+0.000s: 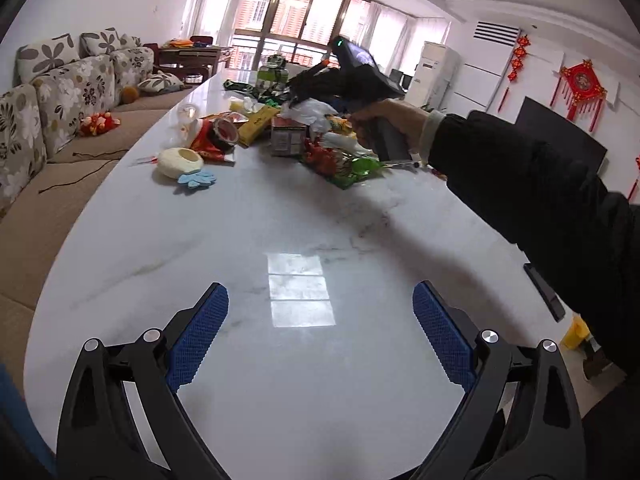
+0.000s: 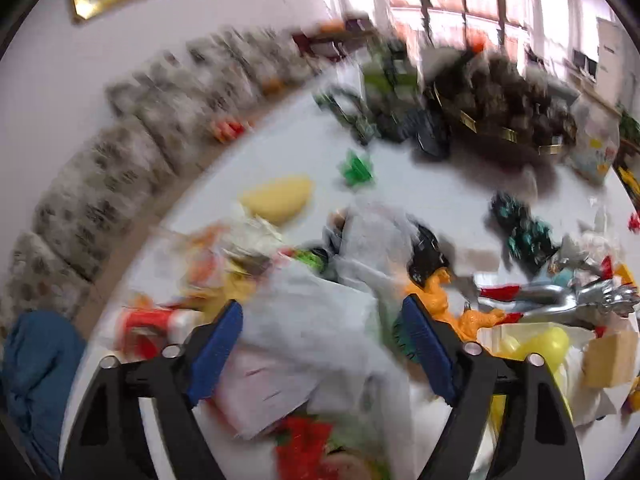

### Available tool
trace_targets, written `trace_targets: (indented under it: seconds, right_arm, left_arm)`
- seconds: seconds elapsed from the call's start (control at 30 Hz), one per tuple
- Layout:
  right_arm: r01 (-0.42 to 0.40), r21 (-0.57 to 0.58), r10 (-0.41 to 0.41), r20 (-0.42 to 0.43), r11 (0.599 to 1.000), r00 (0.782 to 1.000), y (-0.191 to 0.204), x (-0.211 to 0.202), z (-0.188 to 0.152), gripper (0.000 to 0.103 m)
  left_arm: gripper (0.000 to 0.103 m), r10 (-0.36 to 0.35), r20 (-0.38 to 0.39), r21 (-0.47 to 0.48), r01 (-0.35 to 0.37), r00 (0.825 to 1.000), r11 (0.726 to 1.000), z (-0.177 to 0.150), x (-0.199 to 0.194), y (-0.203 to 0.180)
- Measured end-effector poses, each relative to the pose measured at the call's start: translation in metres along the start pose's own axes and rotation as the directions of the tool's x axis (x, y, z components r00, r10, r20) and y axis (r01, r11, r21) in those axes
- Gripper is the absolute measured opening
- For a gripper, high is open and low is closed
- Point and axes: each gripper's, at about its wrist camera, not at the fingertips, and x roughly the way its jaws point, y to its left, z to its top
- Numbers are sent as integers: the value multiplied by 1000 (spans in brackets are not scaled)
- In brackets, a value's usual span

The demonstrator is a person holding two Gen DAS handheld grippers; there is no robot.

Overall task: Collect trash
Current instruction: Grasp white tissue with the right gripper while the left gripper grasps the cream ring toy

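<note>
A heap of trash and toys (image 1: 288,128) lies on the far half of the white marble table (image 1: 280,240). My left gripper (image 1: 320,304) is open and empty, low over the near bare part of the table. My right gripper (image 2: 322,316) is open above the heap, its body (image 1: 360,76) seen in the left wrist view held over the pile. Between its blue fingers (image 2: 216,344) lies a crumpled white tissue (image 2: 320,320), not gripped. The right wrist view is blurred by motion.
A cream cup (image 1: 180,162) and a blue paw toy (image 1: 198,179) lie left of the heap. An orange figure (image 2: 440,300), a silver figure (image 2: 580,300) and a yellow ball (image 2: 548,344) lie right of the tissue. A floral sofa (image 1: 60,100) runs along the left.
</note>
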Motion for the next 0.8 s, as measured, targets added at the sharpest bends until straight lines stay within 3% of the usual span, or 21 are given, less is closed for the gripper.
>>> trace_targets:
  seconds: [0.03, 0.07, 0.1, 0.2, 0.3, 0.37, 0.43, 0.53, 0.6, 0.63, 0.77, 0.8]
  right_arm:
    - [-1, 9, 1, 3, 1000, 1000, -3, -3, -1, 23]
    - [-99, 54, 101, -19, 994, 995, -12, -9, -5, 1]
    - [-175, 95, 177, -6, 980, 984, -20, -21, -11, 0]
    - [-209, 52, 205, 81, 976, 975, -32, -75, -35, 0]
    - [-295, 33, 288, 140, 955, 947, -44, -141, -82, 0]
    - [-334, 21, 327, 149, 942, 933, -48, -177, -117, 0]
    - [-345, 8, 340, 163, 938, 926, -51, -209, -159, 0]
    - [-369, 2, 363, 172, 929, 916, -54, -233, -202, 0]
    - [-399, 29, 388, 183, 916, 903, -57, -242, -228, 1]
    - [-414, 46, 399, 190, 909, 897, -58, -243, -239, 1]
    - [-434, 75, 414, 189, 898, 890, -63, -239, -257, 1]
    - [-444, 83, 424, 181, 892, 887, -64, -235, -259, 1]
  left_arm:
    - [91, 5, 3, -1, -5, 1000, 1000, 0, -2, 1]
    - [91, 9, 8, 0, -9, 1000, 1000, 0, -5, 3]
    - [91, 18, 13, 0, -18, 1000, 1000, 2, -6, 6]
    - [91, 55, 18, -5, -55, 998, 998, 12, -1, 18]
    - [91, 109, 9, 1, -109, 994, 994, 30, 14, 32]
    - [91, 199, -5, 7, -199, 980, 980, 51, 34, 48]
    - [91, 239, -31, 28, -238, 970, 971, 69, 59, 63]
    - [91, 277, -103, 54, -272, 955, 961, 96, 105, 91]
    - [91, 301, -140, 22, -301, 943, 953, 109, 128, 109]
    - [91, 279, -156, -12, -284, 948, 959, 116, 139, 119]
    - [91, 262, -235, -110, -293, 936, 950, 130, 173, 146]
    - [91, 302, -224, -102, -330, 927, 938, 132, 176, 146]
